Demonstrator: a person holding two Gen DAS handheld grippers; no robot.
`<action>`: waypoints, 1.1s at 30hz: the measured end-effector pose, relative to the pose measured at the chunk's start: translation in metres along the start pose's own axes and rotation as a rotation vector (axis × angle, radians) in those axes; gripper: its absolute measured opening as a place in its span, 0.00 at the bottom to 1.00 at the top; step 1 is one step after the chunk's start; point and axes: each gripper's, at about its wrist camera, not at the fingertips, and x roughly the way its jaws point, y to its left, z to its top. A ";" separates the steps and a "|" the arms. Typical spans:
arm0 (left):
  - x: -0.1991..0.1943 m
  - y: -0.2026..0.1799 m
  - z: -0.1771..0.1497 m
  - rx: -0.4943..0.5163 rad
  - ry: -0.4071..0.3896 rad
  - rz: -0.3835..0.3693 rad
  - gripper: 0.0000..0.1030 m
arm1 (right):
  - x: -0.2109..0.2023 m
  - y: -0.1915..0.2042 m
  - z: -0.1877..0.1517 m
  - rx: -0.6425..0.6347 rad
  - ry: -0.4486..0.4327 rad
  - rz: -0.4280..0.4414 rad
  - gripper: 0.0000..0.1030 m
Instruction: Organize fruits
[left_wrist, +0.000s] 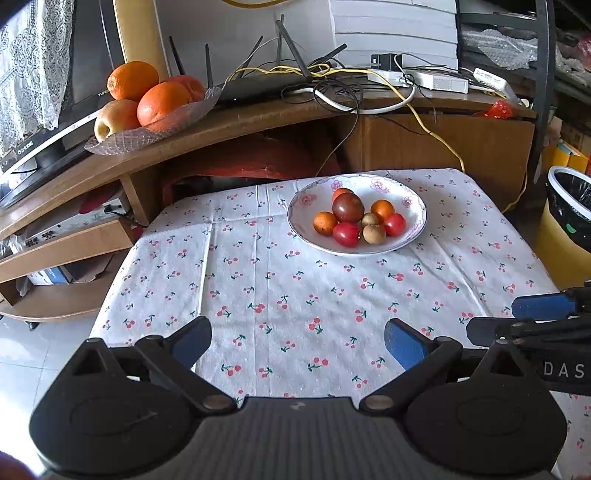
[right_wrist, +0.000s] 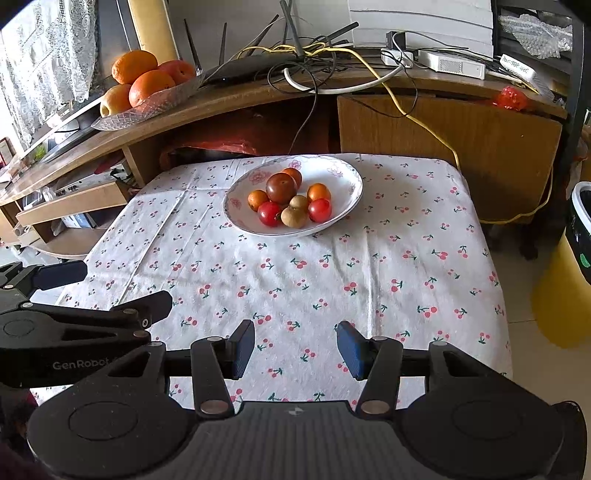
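A white floral plate at the far side of the cherry-print table holds several small fruits: a dark tomato, red tomatoes, small oranges and brown longans. My left gripper stands open over the near edge of the table, with nothing between its fingers. My right gripper is open and empty too, beside the left one. Each gripper shows at the edge of the other's view.
A glass dish with big oranges and an apple sits on the wooden TV stand behind the table, next to a router and tangled cables. A yellow bin stands to the right of the table.
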 end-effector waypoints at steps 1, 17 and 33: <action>0.000 0.000 -0.001 -0.001 0.004 -0.002 1.00 | 0.000 0.000 -0.001 -0.001 0.001 0.000 0.45; 0.001 0.002 -0.006 -0.009 0.007 0.003 1.00 | 0.002 0.004 -0.005 -0.004 0.014 0.005 0.45; 0.002 0.002 -0.007 -0.006 0.009 0.005 1.00 | 0.004 0.004 -0.006 -0.002 0.018 0.004 0.45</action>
